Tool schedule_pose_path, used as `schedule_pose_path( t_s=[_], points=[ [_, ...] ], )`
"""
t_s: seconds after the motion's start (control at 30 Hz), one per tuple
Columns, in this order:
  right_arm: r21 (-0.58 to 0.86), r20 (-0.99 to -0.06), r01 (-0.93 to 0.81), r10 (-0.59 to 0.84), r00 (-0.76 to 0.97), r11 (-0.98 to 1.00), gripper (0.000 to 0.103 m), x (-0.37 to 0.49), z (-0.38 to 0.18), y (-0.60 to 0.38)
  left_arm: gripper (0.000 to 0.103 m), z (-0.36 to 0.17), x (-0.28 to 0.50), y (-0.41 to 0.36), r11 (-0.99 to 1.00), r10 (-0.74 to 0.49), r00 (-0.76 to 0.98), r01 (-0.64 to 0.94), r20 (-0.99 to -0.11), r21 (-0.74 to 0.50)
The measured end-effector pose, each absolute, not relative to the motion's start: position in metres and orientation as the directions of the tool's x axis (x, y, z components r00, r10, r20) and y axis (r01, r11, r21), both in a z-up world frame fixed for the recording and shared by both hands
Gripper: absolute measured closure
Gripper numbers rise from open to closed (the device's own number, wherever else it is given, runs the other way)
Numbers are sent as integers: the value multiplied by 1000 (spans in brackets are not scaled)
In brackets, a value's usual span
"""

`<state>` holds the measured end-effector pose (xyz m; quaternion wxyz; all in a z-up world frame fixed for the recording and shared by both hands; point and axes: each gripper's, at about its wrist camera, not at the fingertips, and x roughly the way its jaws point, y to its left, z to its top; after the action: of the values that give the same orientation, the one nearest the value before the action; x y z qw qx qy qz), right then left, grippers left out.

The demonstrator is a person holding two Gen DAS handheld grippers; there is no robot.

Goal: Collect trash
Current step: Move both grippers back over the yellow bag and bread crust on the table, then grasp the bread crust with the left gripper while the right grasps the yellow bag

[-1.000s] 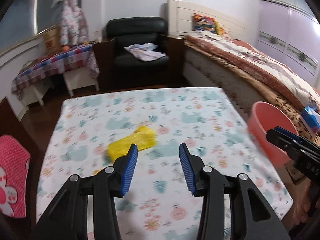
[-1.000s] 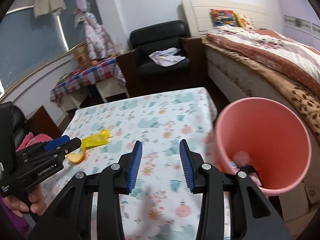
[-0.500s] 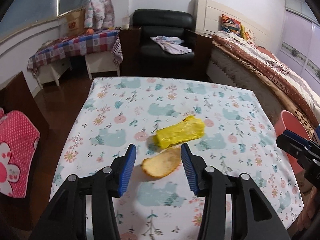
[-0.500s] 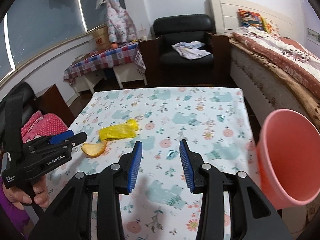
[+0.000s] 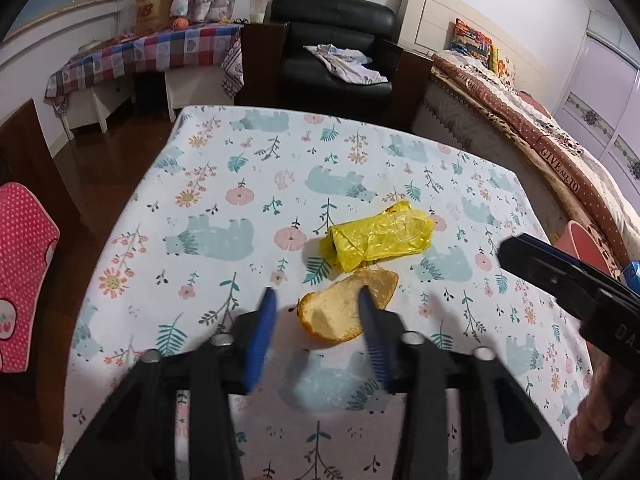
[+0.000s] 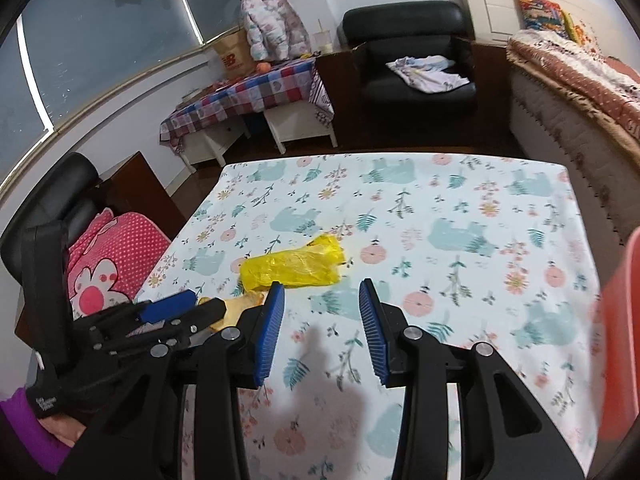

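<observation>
- Trash on the floral bear-print tablecloth (image 5: 224, 208): a crumpled yellow plastic bag (image 5: 378, 240) touching a curved orange peel (image 5: 344, 308).
- Pink plastic bin (image 6: 620, 340) stands at the table's right edge.
- Left gripper (image 5: 316, 316): jaws have just been closing, the peel between them, one pad at its surface, not yet clamped; judged best closed across the peel's middle before lifting.
- Right gripper (image 6: 322, 312): open, empty, above the cloth near the bag.
- Legible writing: "GIVE ALL TO" on the brown bed cover (image 5: 560, 168).

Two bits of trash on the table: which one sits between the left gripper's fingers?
The orange peel, between the left gripper fingers, whose jaws have just been closing. The yellow plastic bag lies just beyond it.
</observation>
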<state>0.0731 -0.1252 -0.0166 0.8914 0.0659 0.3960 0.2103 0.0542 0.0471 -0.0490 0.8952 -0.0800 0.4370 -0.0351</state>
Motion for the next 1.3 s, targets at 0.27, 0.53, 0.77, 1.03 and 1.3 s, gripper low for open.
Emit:
schedule_pose_path(
  t_s=[0.27, 0.53, 0.77, 1.03, 1.3],
  points=[
    [316, -708, -304, 437, 555, 899, 63, 108, -36, -110, 96, -61, 60, 54, 974, -181, 583, -5, -793, -225],
    [303, -738, -292, 417, 530, 907, 63, 133, -50, -99, 97, -55, 56, 65, 974, -176, 598, -9, -782, -226],
    [331, -746, -294, 439, 501, 897, 63, 138, -62, -90, 97, -52, 54, 72, 972, -179, 609, -12, -773, -235],
    [365, -726, -289, 465, 507, 885, 96, 127, -59, -92, 97, -48, 49, 74, 972, -176, 619, -15, -766, -235],
    [350, -714, -338, 482, 507, 874, 89, 129, -37, -89, 97, -36, 40, 77, 974, -169, 646, -4, -745, -224]
  ],
)
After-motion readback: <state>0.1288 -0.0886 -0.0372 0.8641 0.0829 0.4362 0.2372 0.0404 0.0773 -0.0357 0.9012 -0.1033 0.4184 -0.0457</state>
